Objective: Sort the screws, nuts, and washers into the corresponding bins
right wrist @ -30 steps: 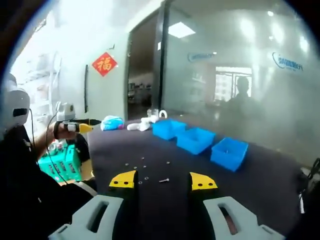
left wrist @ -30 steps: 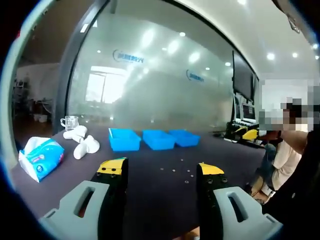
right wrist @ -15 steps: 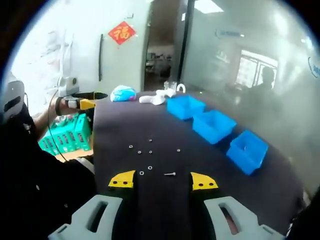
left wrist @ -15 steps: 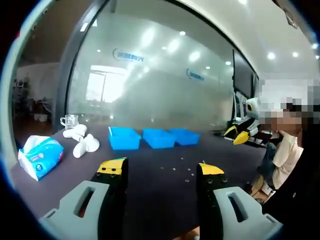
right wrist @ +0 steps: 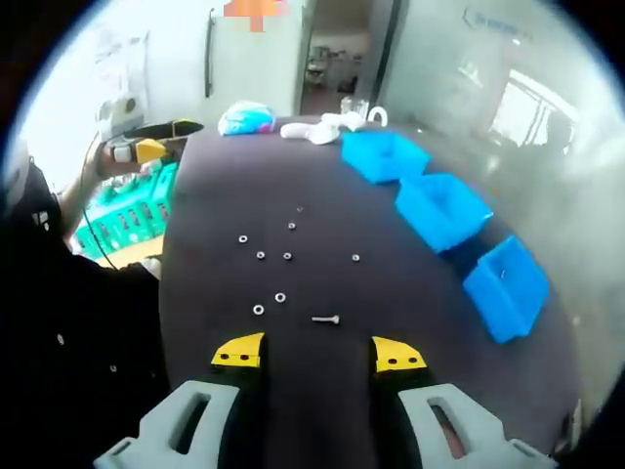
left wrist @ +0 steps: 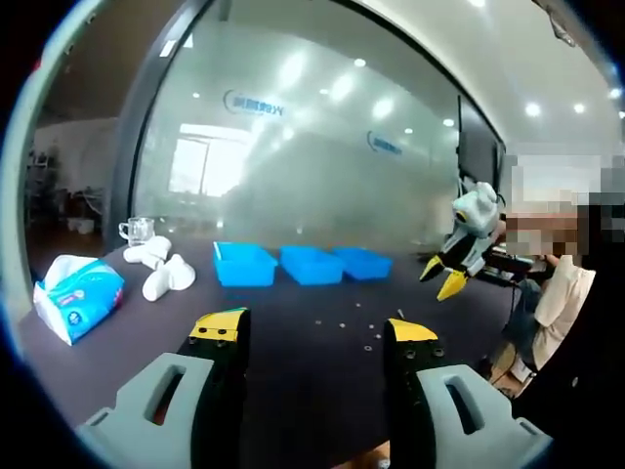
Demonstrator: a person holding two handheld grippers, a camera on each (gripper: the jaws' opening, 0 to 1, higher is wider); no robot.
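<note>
The right claw [right wrist: 319, 352] was held spread and empty above the dark bench [right wrist: 391, 283]. The left claw [left wrist: 312, 329] was likewise spread with nothing between its jaws. Just beyond the right claw one screw [right wrist: 326, 319] was seen lying flat. Seven small rings [right wrist: 280, 297] were scattered past it; nuts could not be told from washers. Three blue bins [right wrist: 441, 209] were lined up further out, their contents hard to make out.
</note>
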